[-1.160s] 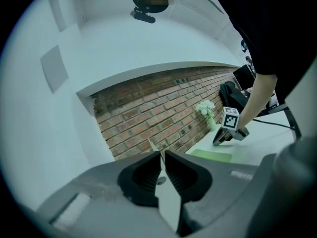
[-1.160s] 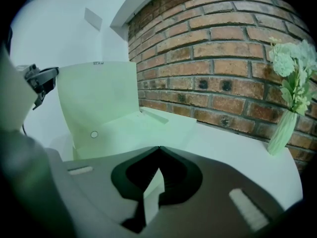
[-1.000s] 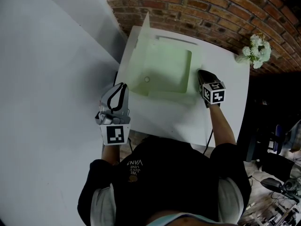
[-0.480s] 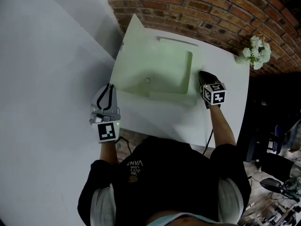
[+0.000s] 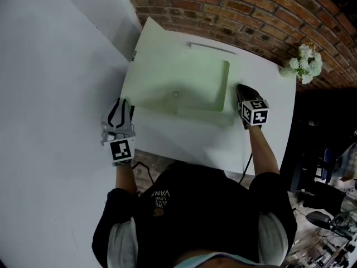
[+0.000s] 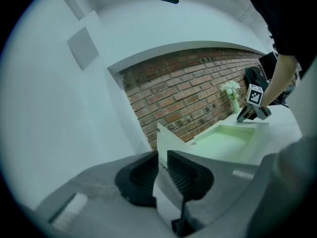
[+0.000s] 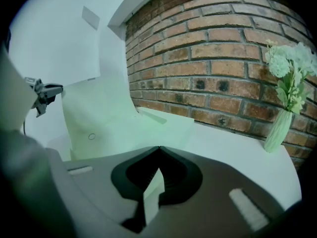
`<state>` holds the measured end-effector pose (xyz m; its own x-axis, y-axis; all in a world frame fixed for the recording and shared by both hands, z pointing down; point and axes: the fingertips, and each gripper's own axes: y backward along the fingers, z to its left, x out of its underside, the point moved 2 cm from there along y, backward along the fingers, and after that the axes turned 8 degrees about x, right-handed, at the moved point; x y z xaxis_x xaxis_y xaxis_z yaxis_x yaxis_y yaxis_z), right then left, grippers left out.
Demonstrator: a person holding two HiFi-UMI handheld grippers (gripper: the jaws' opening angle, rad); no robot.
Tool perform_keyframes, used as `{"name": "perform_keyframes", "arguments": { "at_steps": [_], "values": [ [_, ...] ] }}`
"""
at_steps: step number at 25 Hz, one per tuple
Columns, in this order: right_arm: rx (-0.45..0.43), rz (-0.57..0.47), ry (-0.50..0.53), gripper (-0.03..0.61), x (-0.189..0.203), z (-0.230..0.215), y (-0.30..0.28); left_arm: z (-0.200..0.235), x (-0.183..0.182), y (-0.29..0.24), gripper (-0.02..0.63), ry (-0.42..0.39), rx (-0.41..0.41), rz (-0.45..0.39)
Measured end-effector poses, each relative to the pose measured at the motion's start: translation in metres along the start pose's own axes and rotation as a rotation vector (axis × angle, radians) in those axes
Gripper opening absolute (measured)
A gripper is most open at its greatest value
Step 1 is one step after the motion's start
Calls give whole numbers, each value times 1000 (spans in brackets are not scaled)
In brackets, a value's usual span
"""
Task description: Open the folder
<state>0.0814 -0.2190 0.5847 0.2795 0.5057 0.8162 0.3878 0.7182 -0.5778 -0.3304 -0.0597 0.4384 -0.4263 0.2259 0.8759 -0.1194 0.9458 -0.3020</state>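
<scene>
A pale green folder (image 5: 192, 85) lies open on the white table (image 5: 262, 144), its inside facing up. Its cover (image 5: 146, 66) is swung out to the left and reaches past the table's left edge. My left gripper (image 5: 120, 106) holds the cover's near left edge. In the left gripper view the cover sheet (image 6: 171, 138) runs between the pads of that gripper (image 6: 162, 157), whose jaws are opening. My right gripper (image 5: 239, 89) rests at the folder's right edge, shut on a thin corner of the back sheet (image 7: 151, 187).
A small vase of white flowers (image 5: 304, 60) stands at the table's far right corner by the brick wall (image 5: 251, 10). A grey wall panel (image 5: 50, 94) fills the left side. The person's body is at the table's near edge.
The left gripper has moved left and toward the person with the cover, which has swung from nearly upright to spread out leftward. The right gripper has kept still.
</scene>
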Motion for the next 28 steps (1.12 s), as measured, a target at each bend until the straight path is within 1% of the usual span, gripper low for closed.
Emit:
{"name": "perform_keyframes", "arguments": {
  "at_steps": [2, 3, 7, 20, 23, 28],
  "values": [
    [1, -1, -1, -2, 0, 0, 0, 6, 9, -1, 61, -37, -3, 22],
    [2, -1, -1, -2, 0, 1, 0, 8, 13, -1, 61, -37, -7, 31],
    [10, 0, -4, -2, 0, 0, 0, 13, 31, -4, 63, -4, -21, 53],
    [34, 17, -6, -2, 2, 0, 0, 28, 84, -16, 64, 56, -46, 141],
    [40, 17, -9, -2, 1, 0, 0, 31, 93, -19, 64, 79, -46, 158],
    [47, 20, -8, -2, 1, 1, 0, 33, 108, -23, 66, 96, -56, 179]
  ]
}}
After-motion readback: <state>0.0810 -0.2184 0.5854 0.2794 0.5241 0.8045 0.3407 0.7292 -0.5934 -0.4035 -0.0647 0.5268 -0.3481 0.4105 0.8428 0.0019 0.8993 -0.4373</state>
